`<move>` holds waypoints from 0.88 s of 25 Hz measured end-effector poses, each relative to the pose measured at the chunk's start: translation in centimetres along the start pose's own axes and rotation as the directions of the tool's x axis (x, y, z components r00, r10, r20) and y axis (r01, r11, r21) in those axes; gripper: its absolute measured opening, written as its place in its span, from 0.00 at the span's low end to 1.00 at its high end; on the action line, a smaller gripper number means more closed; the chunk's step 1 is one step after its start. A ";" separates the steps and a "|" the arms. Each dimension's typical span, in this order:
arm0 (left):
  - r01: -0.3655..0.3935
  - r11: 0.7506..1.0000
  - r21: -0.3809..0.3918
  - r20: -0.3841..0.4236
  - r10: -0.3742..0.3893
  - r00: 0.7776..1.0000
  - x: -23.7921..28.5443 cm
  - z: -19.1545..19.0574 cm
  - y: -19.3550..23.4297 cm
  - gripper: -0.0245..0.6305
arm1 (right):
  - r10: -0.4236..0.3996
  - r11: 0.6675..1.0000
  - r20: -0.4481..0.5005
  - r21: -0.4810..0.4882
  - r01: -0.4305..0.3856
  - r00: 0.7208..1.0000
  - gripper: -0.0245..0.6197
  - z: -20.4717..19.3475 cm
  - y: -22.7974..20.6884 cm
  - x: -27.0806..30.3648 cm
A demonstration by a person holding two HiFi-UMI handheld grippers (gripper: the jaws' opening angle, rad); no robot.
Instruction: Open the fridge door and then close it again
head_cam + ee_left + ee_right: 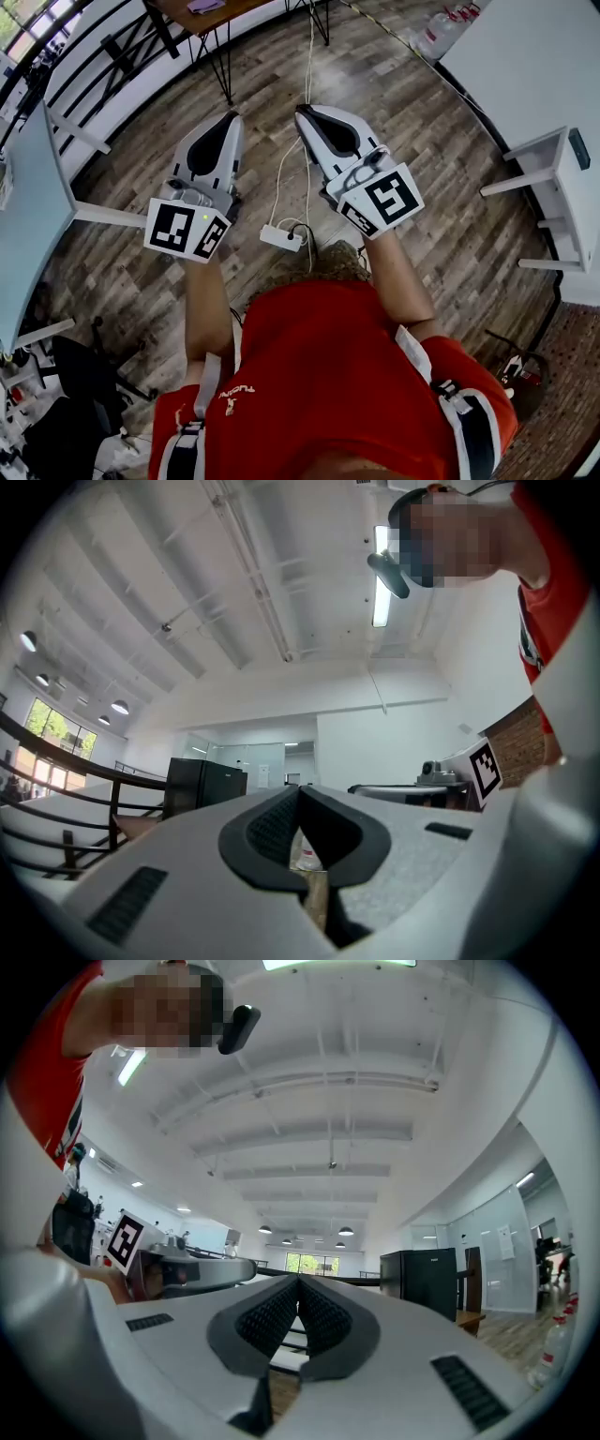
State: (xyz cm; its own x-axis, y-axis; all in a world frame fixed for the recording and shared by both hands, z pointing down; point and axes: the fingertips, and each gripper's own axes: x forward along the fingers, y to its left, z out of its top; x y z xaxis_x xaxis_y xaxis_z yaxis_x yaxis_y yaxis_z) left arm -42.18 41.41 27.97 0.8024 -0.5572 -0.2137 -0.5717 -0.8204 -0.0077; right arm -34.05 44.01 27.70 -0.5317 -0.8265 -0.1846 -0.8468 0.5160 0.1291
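Note:
A black fridge stands far off across the room in the left gripper view, its door shut, and shows again as a dark cabinet in the right gripper view. In the head view I see no fridge. My left gripper and right gripper are held side by side in front of the person's chest, above the wooden floor. Both are tilted slightly upward. The left gripper has its jaws together with nothing between them. The right gripper is shut and empty as well. Neither is near the fridge.
A white power strip with cables lies on the floor below the grippers. A wooden table on black legs stands ahead, with a railing at the left. There is a grey table at the left, a white table and shelf at the right.

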 end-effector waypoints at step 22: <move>-0.037 0.999 0.031 0.000 0.037 0.999 17.1 -3.4 10.3 0.05 | 0.049 0.998 0.048 -0.050 -0.046 0.998 0.08 -3.9 -18.0 11.0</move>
State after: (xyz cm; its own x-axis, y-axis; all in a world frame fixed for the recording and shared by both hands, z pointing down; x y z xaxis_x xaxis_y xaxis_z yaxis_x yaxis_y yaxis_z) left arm -33.79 23.01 27.55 0.7810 -0.5869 -0.2135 -0.6056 -0.7952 -0.0298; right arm -24.64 24.75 27.12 -0.5724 -0.7885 -0.2250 -0.8196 0.5418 0.1865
